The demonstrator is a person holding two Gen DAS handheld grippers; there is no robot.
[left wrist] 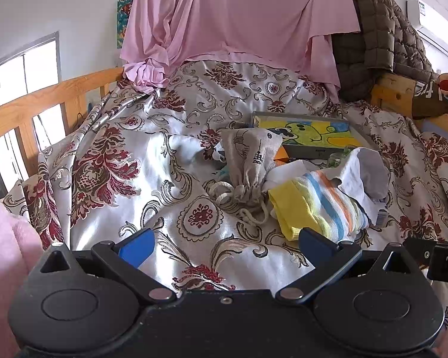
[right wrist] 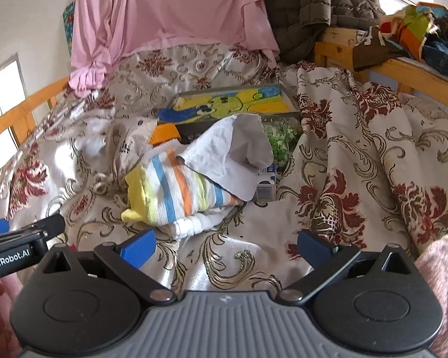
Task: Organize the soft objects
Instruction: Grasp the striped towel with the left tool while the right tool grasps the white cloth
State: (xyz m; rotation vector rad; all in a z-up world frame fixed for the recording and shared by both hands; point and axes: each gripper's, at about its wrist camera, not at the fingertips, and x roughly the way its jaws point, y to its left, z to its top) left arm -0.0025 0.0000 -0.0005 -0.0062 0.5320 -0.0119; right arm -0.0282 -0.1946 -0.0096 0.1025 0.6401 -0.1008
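A pile of soft things lies on a floral satin bedspread (left wrist: 164, 185). A striped yellow, blue and orange towel (left wrist: 319, 205) lies beside a beige drawstring pouch (left wrist: 249, 161) and under a grey-white cloth (left wrist: 361, 173). The same towel (right wrist: 176, 191), pouch (right wrist: 128, 146) and cloth (right wrist: 233, 152) show in the right wrist view. My left gripper (left wrist: 225, 246) is open and empty, just short of the towel. My right gripper (right wrist: 227, 246) is open and empty, in front of the towel. The left gripper's edge (right wrist: 21, 238) shows at the left of the right wrist view.
A framed cartoon picture (left wrist: 310, 132) lies behind the pile, with a clear container of green bits (right wrist: 279, 140) next to it. A pink sheet (left wrist: 239, 15) and a brown quilted jacket (left wrist: 376, 35) hang at the back. Wooden bed rails (left wrist: 44, 98) run along the left and right.
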